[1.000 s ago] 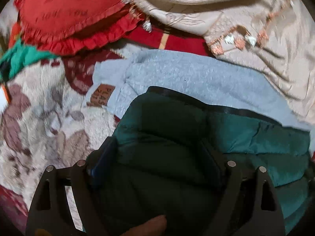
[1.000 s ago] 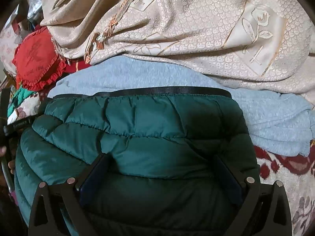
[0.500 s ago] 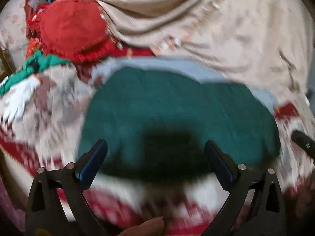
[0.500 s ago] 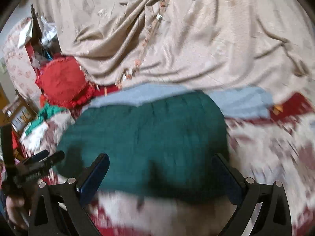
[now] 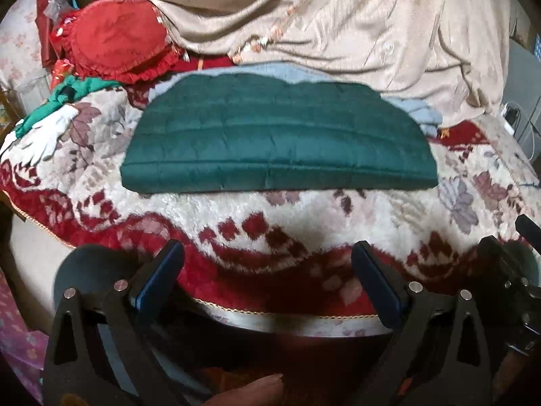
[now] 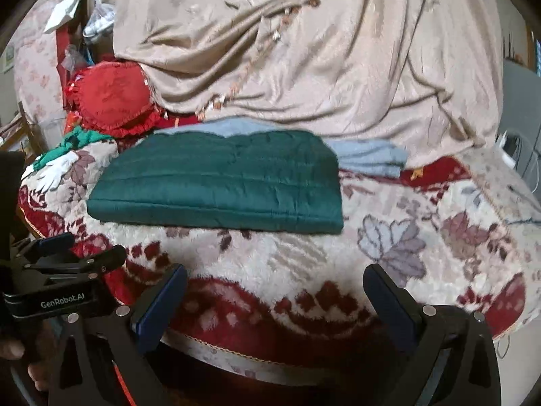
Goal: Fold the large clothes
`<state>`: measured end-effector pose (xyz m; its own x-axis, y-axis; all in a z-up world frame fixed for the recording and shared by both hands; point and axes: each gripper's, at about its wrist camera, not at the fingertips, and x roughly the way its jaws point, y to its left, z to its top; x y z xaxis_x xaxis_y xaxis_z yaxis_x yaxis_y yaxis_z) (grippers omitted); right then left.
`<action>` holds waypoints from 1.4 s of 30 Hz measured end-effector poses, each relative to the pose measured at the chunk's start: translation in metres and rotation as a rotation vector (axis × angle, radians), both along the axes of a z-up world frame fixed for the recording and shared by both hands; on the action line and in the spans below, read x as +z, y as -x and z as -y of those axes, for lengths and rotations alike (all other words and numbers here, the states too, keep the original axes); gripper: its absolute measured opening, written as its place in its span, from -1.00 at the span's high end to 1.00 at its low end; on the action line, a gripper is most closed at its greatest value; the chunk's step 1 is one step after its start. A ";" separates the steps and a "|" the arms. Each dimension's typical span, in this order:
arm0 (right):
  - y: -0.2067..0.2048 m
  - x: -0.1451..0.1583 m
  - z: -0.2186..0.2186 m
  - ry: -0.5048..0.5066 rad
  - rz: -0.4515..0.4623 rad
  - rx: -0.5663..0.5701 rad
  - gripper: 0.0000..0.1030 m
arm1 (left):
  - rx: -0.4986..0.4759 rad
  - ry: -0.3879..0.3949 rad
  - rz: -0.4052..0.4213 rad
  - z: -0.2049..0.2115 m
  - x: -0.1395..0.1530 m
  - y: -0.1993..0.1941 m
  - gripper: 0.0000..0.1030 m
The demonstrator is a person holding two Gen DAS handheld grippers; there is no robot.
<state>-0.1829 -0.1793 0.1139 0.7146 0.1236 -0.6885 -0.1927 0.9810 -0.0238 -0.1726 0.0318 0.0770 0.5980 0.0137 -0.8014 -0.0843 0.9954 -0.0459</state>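
Left wrist view, jacket: we see the folded green quilted jacket [image 5: 277, 142] lying flat on the patterned red-and-cream blanket [image 5: 270, 216], its long folded edge toward the camera.
Left wrist view, gripper: the left gripper [image 5: 267, 270] has its jaws spread wide with nothing between them; it hovers over the blanket's near edge, well apart from the jacket.
Left wrist view, only here: part of the right gripper's body shows at the right edge; a fingertip [image 5: 260, 389] shows at the bottom.
Left wrist view, surroundings: a light blue garment [image 5: 412, 111] peeks out behind the jacket; a red frilled cushion [image 5: 118, 40] lies at upper left, beige drapery [image 5: 355, 27] behind.

Right wrist view, jacket: we see the jacket [image 6: 216, 182] left of centre, its right end square.
Right wrist view, gripper: the right gripper [image 6: 275, 291] is spread wide and empty, near the blanket's [image 6: 304, 260] edge, apart from the jacket.
Right wrist view, only here: the left gripper's black body, marked "GenRobot.AI" [image 6: 62, 304], shows at left; more of the blue garment [image 6: 368, 159] lies exposed.
Right wrist view, room: the cushion [image 6: 111, 98] and drapery [image 6: 338, 50] fill the back; clutter at upper left is too blurred to name.
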 end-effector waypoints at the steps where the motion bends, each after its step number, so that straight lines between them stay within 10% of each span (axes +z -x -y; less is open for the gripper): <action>1: 0.001 0.003 0.000 -0.005 0.007 0.000 -0.99 | 0.004 0.000 0.015 -0.002 0.005 0.003 -0.93; 42: 0.012 0.011 0.001 -0.012 0.020 -0.009 -0.99 | 0.013 -0.026 0.038 0.006 0.016 0.013 -0.93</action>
<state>-0.1949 -0.1799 0.1252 0.7296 0.1255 -0.6723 -0.1832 0.9830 -0.0154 -0.1858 0.0260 0.0928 0.6278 0.0422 -0.7772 -0.0960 0.9951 -0.0235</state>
